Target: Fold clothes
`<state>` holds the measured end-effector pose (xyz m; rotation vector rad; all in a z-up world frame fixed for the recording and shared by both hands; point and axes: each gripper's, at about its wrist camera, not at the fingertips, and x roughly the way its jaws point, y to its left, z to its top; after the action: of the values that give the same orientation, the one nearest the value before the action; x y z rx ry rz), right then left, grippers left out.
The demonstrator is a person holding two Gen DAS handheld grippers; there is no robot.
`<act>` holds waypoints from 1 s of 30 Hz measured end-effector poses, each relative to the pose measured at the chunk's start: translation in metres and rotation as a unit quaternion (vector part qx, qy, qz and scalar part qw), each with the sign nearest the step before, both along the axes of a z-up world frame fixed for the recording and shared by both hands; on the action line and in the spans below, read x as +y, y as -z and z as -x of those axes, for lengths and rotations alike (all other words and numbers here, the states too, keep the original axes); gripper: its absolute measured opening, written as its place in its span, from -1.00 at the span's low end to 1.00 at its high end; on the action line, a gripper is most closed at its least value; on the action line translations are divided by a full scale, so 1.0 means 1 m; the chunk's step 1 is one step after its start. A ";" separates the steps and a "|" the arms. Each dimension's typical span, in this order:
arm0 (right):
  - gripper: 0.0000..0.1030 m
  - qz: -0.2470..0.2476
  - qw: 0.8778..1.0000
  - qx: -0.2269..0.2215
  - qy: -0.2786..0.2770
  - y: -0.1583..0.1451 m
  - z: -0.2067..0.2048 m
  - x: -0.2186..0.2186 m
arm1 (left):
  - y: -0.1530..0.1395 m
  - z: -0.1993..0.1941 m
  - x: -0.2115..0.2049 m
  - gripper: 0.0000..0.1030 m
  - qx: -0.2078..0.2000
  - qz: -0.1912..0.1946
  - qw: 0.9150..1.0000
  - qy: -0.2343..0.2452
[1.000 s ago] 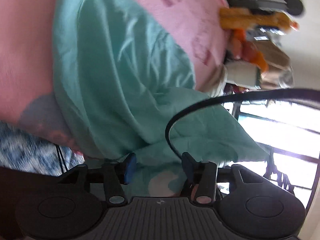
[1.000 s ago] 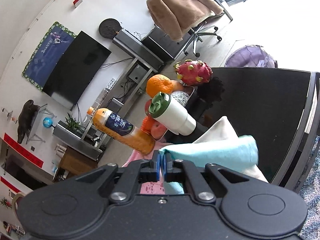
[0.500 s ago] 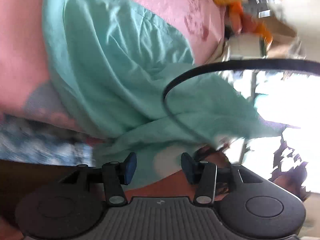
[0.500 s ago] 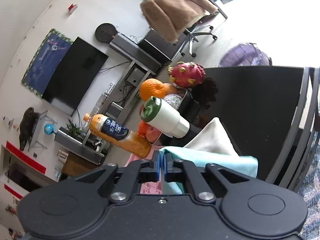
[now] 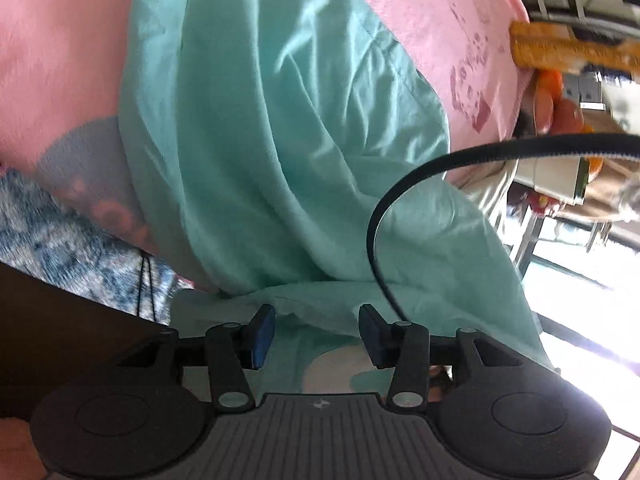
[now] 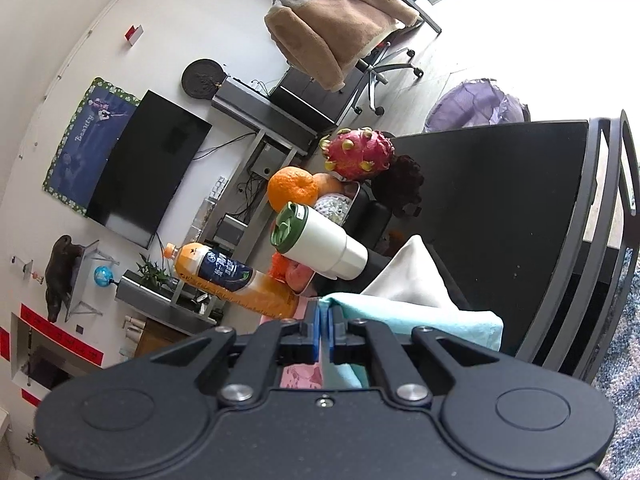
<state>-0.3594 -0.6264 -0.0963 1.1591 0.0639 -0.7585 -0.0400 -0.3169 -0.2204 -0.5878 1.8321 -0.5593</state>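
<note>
Left wrist: teal garment (image 5: 280, 152) lengthwise away from spread tool (image 5: 316, 330).

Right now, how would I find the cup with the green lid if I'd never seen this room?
Look at the black table and find the pile of fruit at its edge. In front of the orange, beside the orange juice bottle, is the cup. It is the only cream-white thing there, with a dark green lid.
</note>
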 end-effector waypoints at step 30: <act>-0.88 -0.012 1.000 0.017 -0.014 0.008 -0.002 0.001 | 0.003 -0.011 -0.019 -1.00 -0.019 0.012 0.999 -0.024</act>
<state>-0.3574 -0.6256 -0.1046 1.1648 0.1180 -0.7545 -0.0287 -0.3358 -0.2231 -0.6331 1.7736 -0.5577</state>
